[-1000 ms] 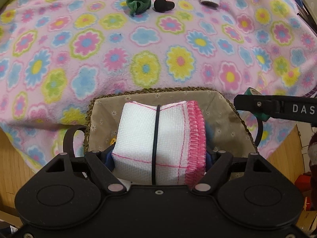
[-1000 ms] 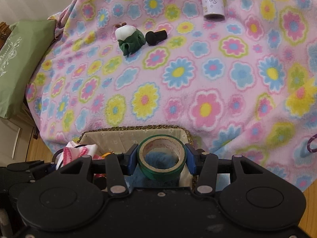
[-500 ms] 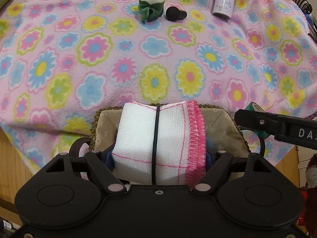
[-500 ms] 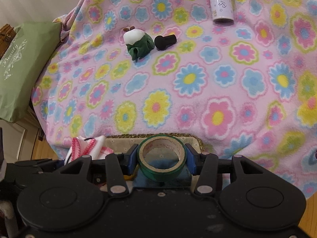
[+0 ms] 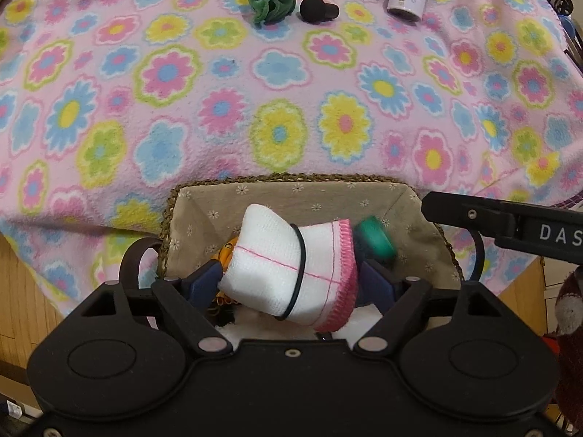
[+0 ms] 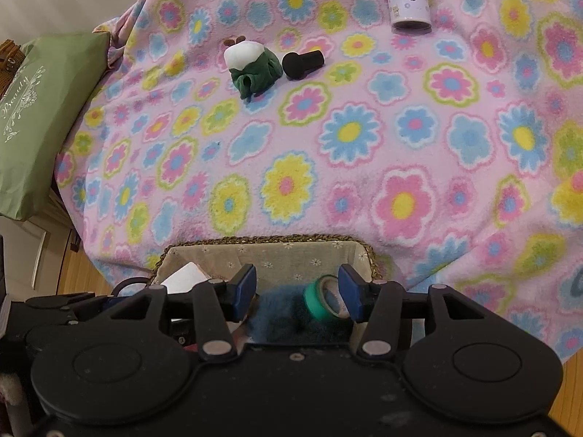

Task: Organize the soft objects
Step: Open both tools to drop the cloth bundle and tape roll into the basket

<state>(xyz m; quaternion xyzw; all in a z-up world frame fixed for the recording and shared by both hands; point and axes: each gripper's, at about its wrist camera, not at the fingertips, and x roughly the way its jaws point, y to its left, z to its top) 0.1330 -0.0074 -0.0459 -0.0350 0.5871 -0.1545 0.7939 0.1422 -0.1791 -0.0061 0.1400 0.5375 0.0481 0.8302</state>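
Jaws of the left hand-held gripper (image 5: 291, 280) have just been opening; the banded white cloth bundle (image 5: 288, 273) lies tilted between them, seemingly released, over the lined basket (image 5: 291, 191). Right hand-held gripper (image 6: 297, 293) gapes, the green tape roll (image 6: 320, 300) loose inside, resting on something blue and fuzzy (image 6: 284, 313). Beyond, the flowered blanket (image 5: 255, 91).

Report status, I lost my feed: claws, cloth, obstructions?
Left claw just opening, folded cloth tilted between fingers, over basket. Right claw open, green tape roll loose inside. No obstruction seen.
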